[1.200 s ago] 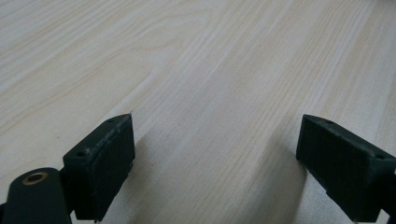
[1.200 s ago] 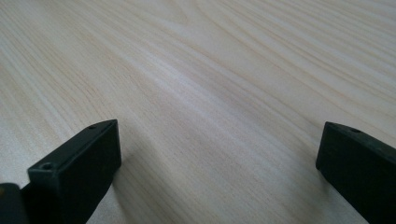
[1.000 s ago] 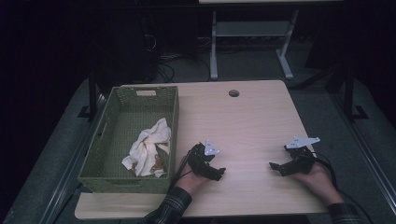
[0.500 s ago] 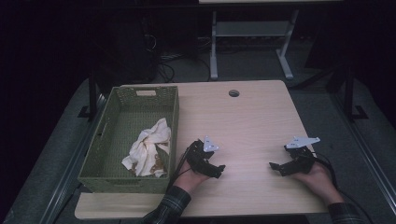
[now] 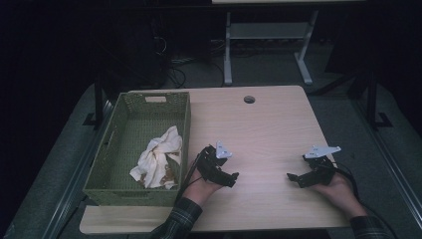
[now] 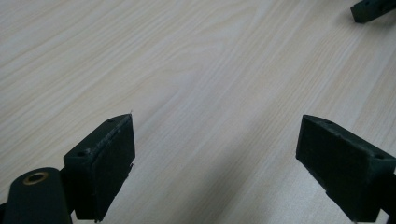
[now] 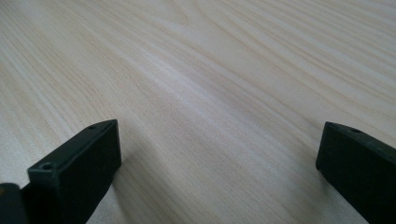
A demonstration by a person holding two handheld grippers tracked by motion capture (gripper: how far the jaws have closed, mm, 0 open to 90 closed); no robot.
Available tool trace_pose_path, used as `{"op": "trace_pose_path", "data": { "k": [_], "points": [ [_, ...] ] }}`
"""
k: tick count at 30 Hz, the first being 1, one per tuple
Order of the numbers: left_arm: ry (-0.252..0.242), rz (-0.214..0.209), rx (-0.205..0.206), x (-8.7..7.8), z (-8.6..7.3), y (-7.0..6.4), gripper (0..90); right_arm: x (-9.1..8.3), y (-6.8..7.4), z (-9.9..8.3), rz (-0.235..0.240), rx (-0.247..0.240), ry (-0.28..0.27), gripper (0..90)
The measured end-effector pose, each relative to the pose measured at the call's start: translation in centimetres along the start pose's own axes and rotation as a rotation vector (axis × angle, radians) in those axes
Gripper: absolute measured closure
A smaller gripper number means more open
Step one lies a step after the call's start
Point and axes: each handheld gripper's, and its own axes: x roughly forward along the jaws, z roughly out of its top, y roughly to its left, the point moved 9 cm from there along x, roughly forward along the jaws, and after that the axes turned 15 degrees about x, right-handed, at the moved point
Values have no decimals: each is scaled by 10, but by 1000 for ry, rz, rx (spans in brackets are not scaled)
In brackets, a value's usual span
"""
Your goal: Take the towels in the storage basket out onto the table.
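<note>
While both grippers are resting low over the table [image 5: 263, 124] with jaws spread wide and gripping nothing, the left gripper [image 5: 234, 177] is sitting just right of the basket [image 5: 185, 119] holding the cloth [image 5: 157, 157], and the right gripper [image 5: 293, 178] is lying near the right edge.

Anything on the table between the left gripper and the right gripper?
Nothing: the high view shows bare table between the left gripper and the right gripper.
</note>
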Motion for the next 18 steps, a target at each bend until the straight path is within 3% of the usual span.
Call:
{"op": "trace_pose_path", "data": {
  "k": [4,12,18],
  "points": [
    [-11,-8,-17,-3,4,1,112,0,0,0,0,0,0,0],
    [-31,-15,1,-11,14,3,112,0,0,0,0,0,0,0],
    [-65,-41,-18,-19,23,7,111,0,0,0,0,0,0,0]
  ]
}}
